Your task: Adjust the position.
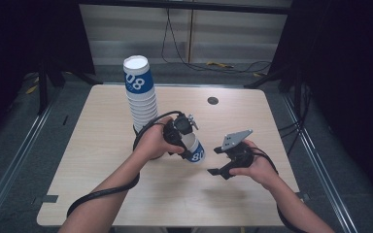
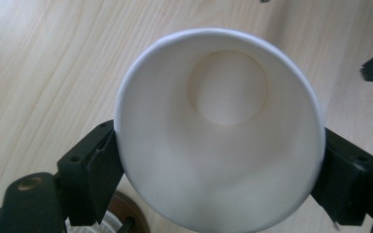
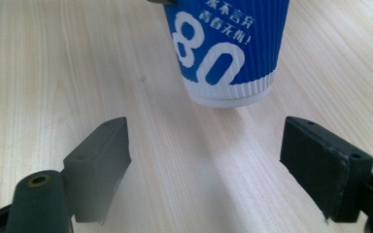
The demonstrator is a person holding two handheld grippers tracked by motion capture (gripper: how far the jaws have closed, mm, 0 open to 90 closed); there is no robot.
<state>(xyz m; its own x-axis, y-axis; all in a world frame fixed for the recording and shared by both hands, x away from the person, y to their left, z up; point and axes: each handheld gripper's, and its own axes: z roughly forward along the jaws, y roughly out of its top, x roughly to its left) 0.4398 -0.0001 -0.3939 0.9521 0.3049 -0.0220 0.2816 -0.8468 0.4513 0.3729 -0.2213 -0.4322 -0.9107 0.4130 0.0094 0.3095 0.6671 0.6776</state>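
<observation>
A single paper cup (image 1: 194, 150), blue with ribbed sides, a white band at its base and a large white "80" printed on it, is pinched between the two black jaws of the left tool (image 1: 187, 144) near the middle of the desk (image 1: 102, 160). In the left gripper view the cup (image 2: 221, 131) faces the camera mouth-first: its white rim is squeezed on either side by the jaw pads, and the round pale bottom shows deep inside. From above, the cup lies tilted, its base pointing down and toward the right tool (image 1: 217, 160); whether the base touches the wood cannot be told. In the right gripper view the same cup (image 3: 226, 48) hangs upside-down-looking at the top, its white base lowest, with small white characters beside the numerals and a soft shadow on the wood below it. The right tool (image 3: 205, 170) is spread wide with nothing between its jaws, and the cup sits ahead of them, apart from both pads. The person's left hand (image 1: 151, 141) wraps the left tool, and a black cable (image 1: 99, 194) loops from it down past the forearm. The right hand (image 1: 257, 167) holds the other tool, which carries a grey three-cornered plate (image 1: 235, 139) on top. Behind the left hand, a tall stack of matching cups (image 1: 140, 94) stands upside down on the desk, leaning slightly, its top cup blue with white print. A small dark round grommet (image 1: 212, 100) sits in the desk's far part.
</observation>
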